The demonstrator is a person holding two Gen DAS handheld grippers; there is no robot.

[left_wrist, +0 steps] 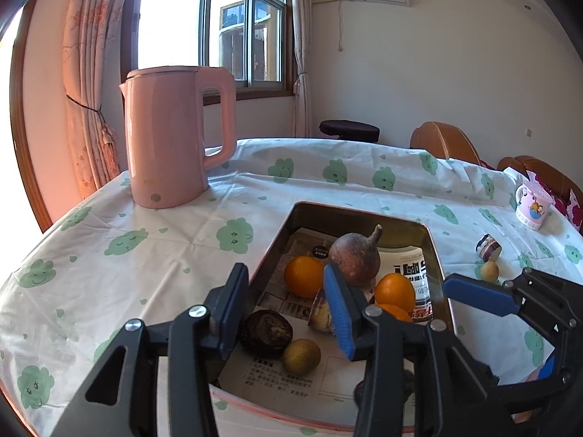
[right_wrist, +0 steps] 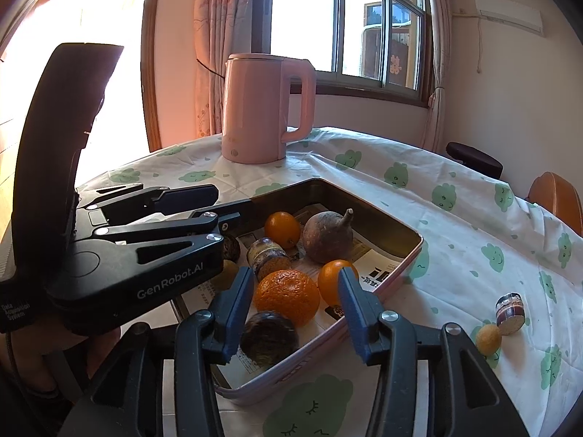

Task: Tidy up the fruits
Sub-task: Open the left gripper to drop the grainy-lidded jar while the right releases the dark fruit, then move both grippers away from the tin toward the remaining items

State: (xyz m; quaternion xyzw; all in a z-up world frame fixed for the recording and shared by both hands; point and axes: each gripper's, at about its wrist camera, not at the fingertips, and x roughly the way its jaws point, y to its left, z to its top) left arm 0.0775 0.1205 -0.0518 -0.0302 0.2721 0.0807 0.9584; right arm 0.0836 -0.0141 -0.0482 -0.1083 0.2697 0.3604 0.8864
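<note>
Most of the fruit already sits in the metal tray [right_wrist: 368,218] near the desk's middle, and both the left claw [left_wrist: 288,309] and right claw [right_wrist: 291,309] hover open and empty over its near end. By my guess, the next move is fetching the small yellow fruit [right_wrist: 488,338] lying off to the right of the right claw, just beside a cut purple piece [right_wrist: 510,313].

Fruits [right_wrist: 286,296] lie in tray [right_wrist: 413,260]; kettle [right_wrist: 262,109] behind.
</note>
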